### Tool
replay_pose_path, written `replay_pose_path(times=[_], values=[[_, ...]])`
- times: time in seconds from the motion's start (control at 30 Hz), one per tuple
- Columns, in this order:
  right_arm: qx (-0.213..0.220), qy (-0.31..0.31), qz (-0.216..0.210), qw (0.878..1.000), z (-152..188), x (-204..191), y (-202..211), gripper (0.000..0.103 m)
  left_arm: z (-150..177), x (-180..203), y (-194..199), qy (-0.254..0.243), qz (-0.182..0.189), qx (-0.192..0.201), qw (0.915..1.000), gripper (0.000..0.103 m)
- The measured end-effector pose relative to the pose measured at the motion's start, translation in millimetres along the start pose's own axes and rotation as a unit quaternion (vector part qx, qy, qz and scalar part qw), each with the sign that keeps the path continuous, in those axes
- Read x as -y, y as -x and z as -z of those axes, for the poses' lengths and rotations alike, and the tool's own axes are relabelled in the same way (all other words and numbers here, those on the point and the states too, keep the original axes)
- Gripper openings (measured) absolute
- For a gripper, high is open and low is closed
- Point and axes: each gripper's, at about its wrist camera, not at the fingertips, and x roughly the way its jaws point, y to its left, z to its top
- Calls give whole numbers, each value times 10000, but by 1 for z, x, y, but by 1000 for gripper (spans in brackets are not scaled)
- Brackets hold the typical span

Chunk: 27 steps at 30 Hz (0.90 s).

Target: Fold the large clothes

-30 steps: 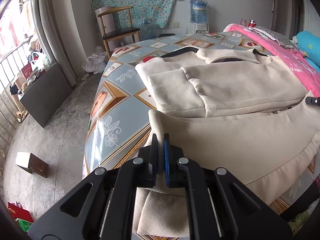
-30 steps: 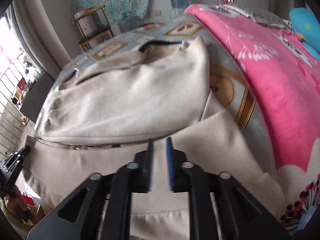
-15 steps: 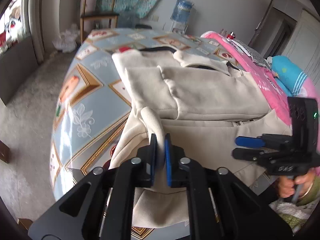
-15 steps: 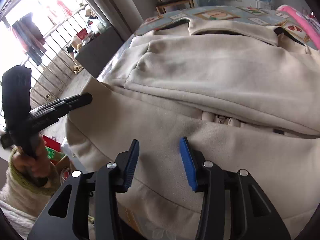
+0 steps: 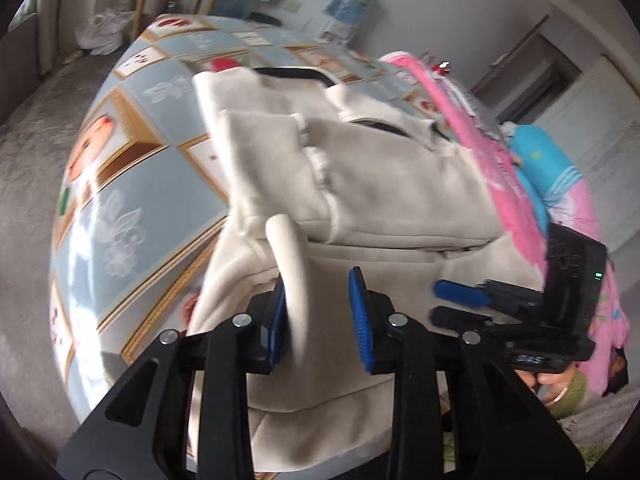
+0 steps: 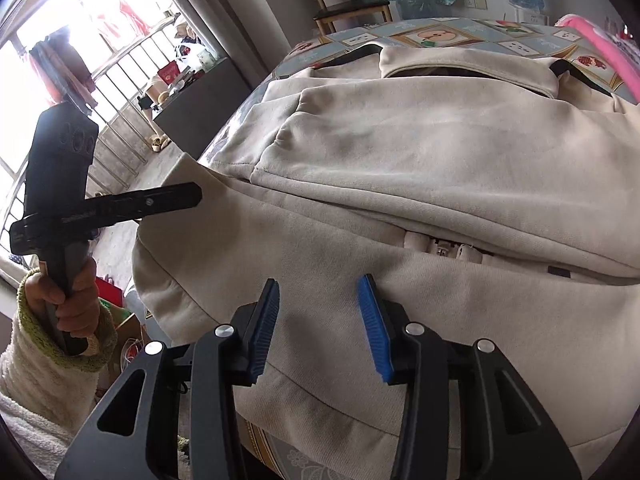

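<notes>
The left claw [image 5: 320, 312] is part way open, and its jaws have just been opening. A fold of the cream jacket [image 5: 380, 184] stands up between them. The fold leans on the left blue pad [image 5: 278, 322], but the right blue pad is away from it, so the claw is not squeezing the cloth now.

The right claw [image 6: 316, 324] is also part way open. It holds nothing. It hangs just above the bottom part of the cream jacket [image 6: 400, 160], near the hem, and you can see bare cloth in the gap between its two blue pads [image 6: 374, 330].

The jacket lies flat on a bed with a blue picture sheet [image 5: 132, 184]. It spreads out in front of both claws, and its collar is at the far end. One sleeve is folded over the chest. The hem hangs over the near edge of the bed, under the claws.

A pink blanket [image 5: 500, 172] lies on the far right side of the left claw. Past the bed, far in front of the right claw, stands a wooden chair [image 6: 352, 4]. A hand [image 6: 72, 300] in a fluffy white sleeve [image 6: 44, 380] grips the left claw's handle.
</notes>
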Motion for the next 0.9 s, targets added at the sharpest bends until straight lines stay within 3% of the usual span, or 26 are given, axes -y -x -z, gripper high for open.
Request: replay_pose_path(times=[0.13, 0.3, 0.5, 0.53, 0.6, 0.7, 0.83, 0.9], values=[[21, -9, -24, 10000, 1, 1, 1, 41, -2, -5, -20, -25, -496, -459, 9977, 28], [47, -118, -119, 9998, 1, 5, 1, 41, -2, 4, -18, -182, -493, -445, 9976, 27], [-52, -238, -204, 9995, 3, 12, 12, 42, 6, 19, -26, -505, -1342, -498, 9884, 19], [-34, -271, -189, 9994, 4, 16, 18, 49, 7, 21, -26, -532, -1430, -464, 9872, 19], [147, -404, 159, 9989, 13, 32, 43, 58, 9, 23, -25, -600, -1584, -422, 9846, 19], [467, -933, 697, 9921, 30, 75, 88, 59, 11, 26, -25, -628, -1730, -373, 9822, 19], [1055, -1923, 1388, 9657, 48, 146, 148, 59, 11, 25, -24, -555, -1754, -327, 9824, 19], [1178, -2229, 1447, 9568, 48, 171, 158, 59, 12, 25, -25, -539, -1764, -317, 9823, 19]])
